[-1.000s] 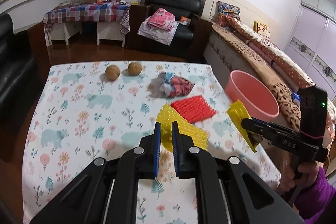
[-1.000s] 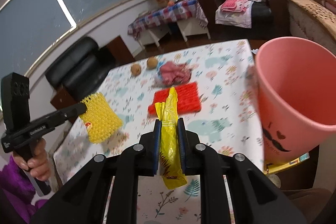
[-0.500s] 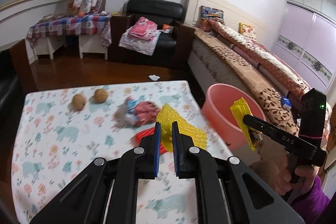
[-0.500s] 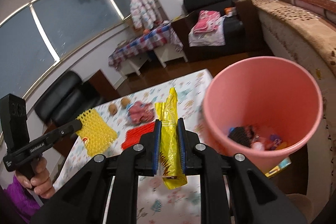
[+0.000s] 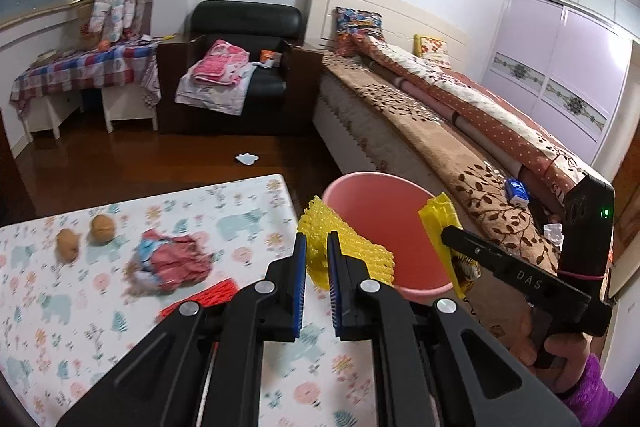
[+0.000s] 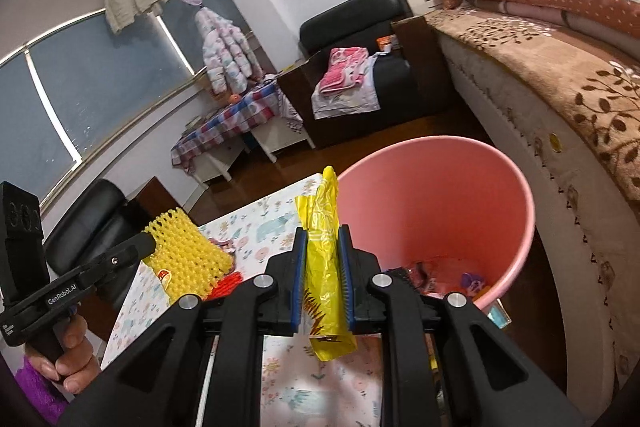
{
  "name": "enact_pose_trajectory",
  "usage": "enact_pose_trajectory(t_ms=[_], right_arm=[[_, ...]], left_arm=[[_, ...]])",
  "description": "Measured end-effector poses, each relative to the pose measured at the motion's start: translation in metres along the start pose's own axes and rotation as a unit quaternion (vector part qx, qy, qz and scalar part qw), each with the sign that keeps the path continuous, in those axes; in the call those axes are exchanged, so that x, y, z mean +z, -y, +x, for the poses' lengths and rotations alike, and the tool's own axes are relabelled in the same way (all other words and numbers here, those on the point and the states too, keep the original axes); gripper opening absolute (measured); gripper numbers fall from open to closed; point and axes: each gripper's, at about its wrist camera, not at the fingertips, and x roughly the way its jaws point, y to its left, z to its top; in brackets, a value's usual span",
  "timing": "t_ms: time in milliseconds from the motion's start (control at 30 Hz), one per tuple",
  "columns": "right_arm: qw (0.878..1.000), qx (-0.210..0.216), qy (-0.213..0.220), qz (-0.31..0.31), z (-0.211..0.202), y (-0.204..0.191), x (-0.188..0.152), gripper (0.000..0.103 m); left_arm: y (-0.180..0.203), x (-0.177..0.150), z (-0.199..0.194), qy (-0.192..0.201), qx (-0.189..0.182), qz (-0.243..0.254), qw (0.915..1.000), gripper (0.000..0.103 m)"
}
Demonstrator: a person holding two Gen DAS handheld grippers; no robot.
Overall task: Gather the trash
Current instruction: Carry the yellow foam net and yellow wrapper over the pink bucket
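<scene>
My left gripper (image 5: 317, 241) is shut on a yellow foam net (image 5: 348, 251), held near the rim of the pink bin (image 5: 384, 223) beside the table. My right gripper (image 6: 323, 231) is shut on a yellow plastic wrapper (image 6: 325, 259), just left of the pink bin (image 6: 448, 199), which has several scraps at its bottom. The left wrist view shows the right gripper (image 5: 444, 231) with the wrapper (image 5: 438, 223) at the bin's right rim. From the right wrist, the left gripper (image 6: 150, 241) and its net (image 6: 188, 255) appear over the table's edge. A red foam net (image 5: 208, 297) and a crumpled pink wrapper (image 5: 172, 261) lie on the table.
The floral tablecloth (image 5: 60, 315) carries two brown walnuts (image 5: 84, 235). A bed (image 5: 460, 131) runs along the right behind the bin. A black armchair (image 5: 240, 67) with clothes and a checked side table (image 5: 80, 75) stand farther back. A white scrap (image 5: 247, 158) lies on the wooden floor.
Both grippers have swung right from over the table toward the pink bin, each keeping its yellow piece. The bin's inside has come into the right wrist view.
</scene>
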Motion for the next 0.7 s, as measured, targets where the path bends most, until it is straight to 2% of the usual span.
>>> enact_pose_trajectory(t_ms=[700], right_arm=[[0.998, -0.035, 0.019, 0.046, 0.008, 0.040, 0.001, 0.016]], left_arm=[[0.047, 0.008, 0.080, -0.044, -0.009, 0.027, 0.9986, 0.010]])
